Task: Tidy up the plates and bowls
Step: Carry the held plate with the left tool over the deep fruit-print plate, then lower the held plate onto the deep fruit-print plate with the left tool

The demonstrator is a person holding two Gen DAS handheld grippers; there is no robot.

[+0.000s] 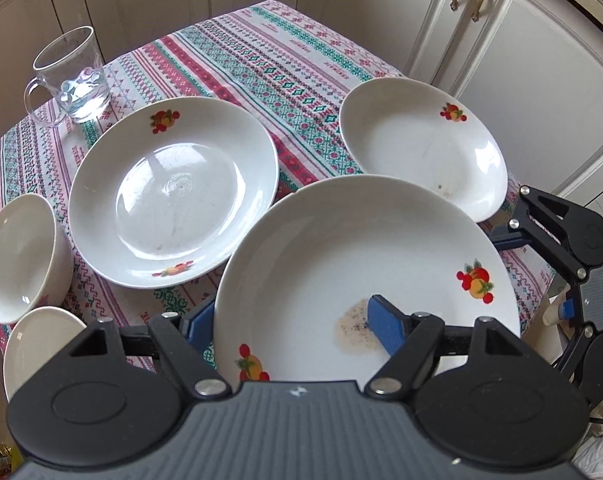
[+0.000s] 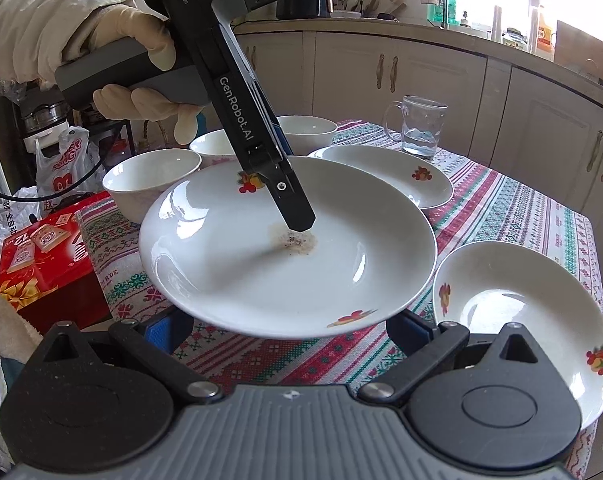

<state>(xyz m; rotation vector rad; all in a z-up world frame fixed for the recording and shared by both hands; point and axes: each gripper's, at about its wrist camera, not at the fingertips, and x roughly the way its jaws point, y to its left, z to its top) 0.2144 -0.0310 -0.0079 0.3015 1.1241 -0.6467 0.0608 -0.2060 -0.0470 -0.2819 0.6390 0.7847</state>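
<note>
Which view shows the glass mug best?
The left wrist view: the glass mug stands unobstructed at the far left corner of the table, with its rim, handle and thick base all clear. The right wrist view also shows it whole, beyond a plate, but smaller and farther away.

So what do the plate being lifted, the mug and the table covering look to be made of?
Plate: likely glazed ceramic or porcelain; glossy white with window glare and a printed fruit decal. Mug: clear glass; the cloth pattern shows through it. Tablecloth: probably woven fabric, matte, though a printed wipe-clean cover can't be ruled out.
</note>
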